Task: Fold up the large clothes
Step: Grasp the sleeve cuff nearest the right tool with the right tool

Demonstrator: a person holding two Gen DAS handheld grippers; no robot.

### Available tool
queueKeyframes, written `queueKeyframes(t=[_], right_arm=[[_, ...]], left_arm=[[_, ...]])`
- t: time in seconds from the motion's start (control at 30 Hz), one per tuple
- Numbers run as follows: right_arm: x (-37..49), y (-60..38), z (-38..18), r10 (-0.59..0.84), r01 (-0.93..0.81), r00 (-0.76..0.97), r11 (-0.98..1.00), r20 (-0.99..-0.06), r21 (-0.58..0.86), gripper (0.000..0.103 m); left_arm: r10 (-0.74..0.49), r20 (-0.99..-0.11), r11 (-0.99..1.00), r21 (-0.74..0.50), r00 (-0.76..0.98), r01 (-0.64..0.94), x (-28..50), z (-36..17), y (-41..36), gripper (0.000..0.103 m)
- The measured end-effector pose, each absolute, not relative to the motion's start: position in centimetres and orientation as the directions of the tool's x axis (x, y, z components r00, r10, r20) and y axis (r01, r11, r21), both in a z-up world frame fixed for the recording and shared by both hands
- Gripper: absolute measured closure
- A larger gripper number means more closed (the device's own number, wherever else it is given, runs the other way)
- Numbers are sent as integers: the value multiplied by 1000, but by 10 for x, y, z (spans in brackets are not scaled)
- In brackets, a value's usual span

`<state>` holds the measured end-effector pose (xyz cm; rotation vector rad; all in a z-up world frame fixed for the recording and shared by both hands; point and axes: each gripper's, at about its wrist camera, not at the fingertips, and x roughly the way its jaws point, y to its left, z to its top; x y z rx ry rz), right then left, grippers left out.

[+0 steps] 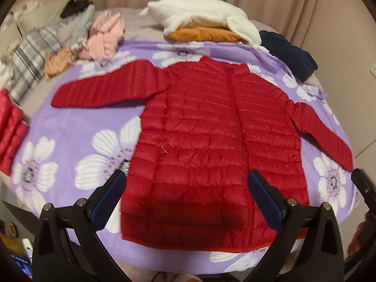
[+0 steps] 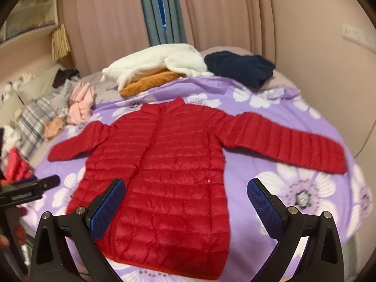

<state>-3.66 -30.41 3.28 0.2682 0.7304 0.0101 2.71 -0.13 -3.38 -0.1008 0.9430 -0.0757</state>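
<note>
- Hovering above the hem of the red puffer jacket (image 1: 206,141), the left hand-held gripper (image 1: 188,199) has its blue pads spread wide, grasping nothing.
- The right hand-held gripper (image 2: 186,202) hangs over the jacket's lower half, equally wide, empty.
- The jacket lies flat, front up, sleeves out, on a purple flowered bedspread (image 1: 70,129).
- Beyond its collar sit a white fleece (image 1: 199,14) and navy garment (image 1: 286,54); pink curtains (image 2: 105,11) hang behind.

My puffy quilted jacket (image 1: 206,127) is bright red. The soft bed cover (image 1: 70,127) under it is purple with big white flowers.
</note>
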Motion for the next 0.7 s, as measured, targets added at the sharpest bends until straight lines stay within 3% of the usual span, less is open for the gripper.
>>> queueKeyframes(t=[0.17,0.27,0.43,0.7], right_arm=[[-26,-369,-11,191,196,731,861,-656,469,1],[-28,-420,-43,149,321,737,781,-659,536,1],[-39,-495,-78,54,488,738,645,-672,588,1],[-32,-559,-107,42,512,814,419,-579,750,1]], left_arm=[[-210,-837,969,-245,505,-3,49,-59,-1,0],[-257,-852,950,-309,455,-42,62,-75,0,0],[-229,-870,951,-295,438,-89,76,-87,-1,0],[-296,-814,914,-394,500,-100,96,-79,4,0]])
